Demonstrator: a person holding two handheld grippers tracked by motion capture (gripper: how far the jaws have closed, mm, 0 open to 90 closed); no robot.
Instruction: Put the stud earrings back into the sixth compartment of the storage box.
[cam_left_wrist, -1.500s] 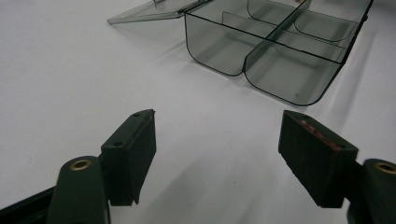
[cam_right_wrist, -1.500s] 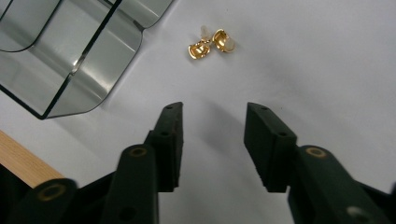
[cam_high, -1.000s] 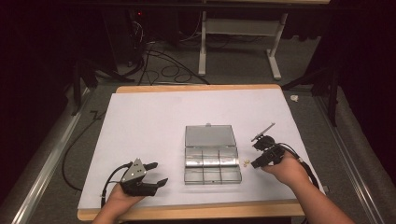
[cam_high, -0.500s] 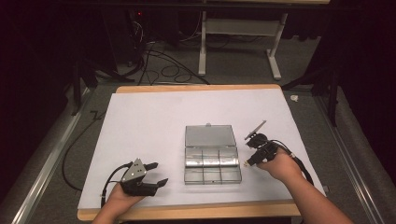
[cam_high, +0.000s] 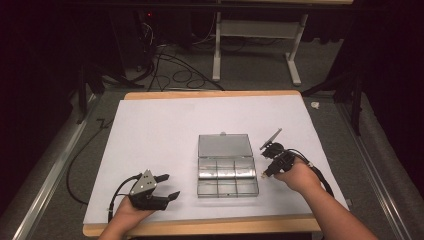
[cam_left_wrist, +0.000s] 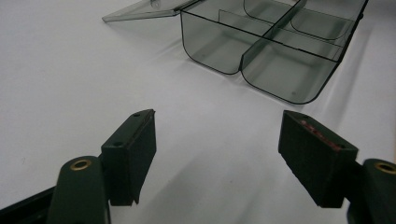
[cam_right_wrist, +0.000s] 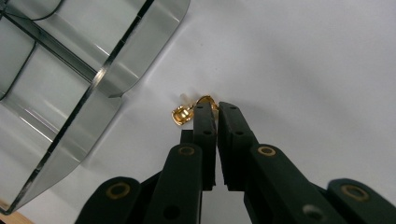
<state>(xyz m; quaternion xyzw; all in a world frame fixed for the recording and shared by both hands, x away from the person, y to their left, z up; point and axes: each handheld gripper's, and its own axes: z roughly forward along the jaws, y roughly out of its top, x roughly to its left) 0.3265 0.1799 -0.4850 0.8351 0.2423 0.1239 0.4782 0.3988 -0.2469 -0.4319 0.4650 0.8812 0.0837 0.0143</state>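
Note:
A clear plastic compartment box (cam_high: 227, 184) lies in the middle of the white table with its lid (cam_high: 223, 145) folded back flat. My right gripper (cam_high: 265, 174) is just right of the box, tips down at the table. In the right gripper view its jaws (cam_right_wrist: 215, 106) have just been closing and are now shut on a small gold piece (cam_right_wrist: 180, 114) pinched at their tips, beside the box's rounded corner (cam_right_wrist: 109, 70). My left gripper (cam_high: 169, 186) rests near the front left, open, with nothing between its fingers (cam_left_wrist: 217, 154). It faces the box (cam_left_wrist: 261, 51).
The table's wooden front edge (cam_high: 200, 227) runs close below both hands. Cables trail from each gripper. Beyond the table lie dark floor, cords and a white stand (cam_high: 255, 35). White table surface (cam_high: 165, 125) stretches behind and left of the box.
My right gripper has tipped and edged slightly left toward the box's right side. The left gripper and the box have not moved.

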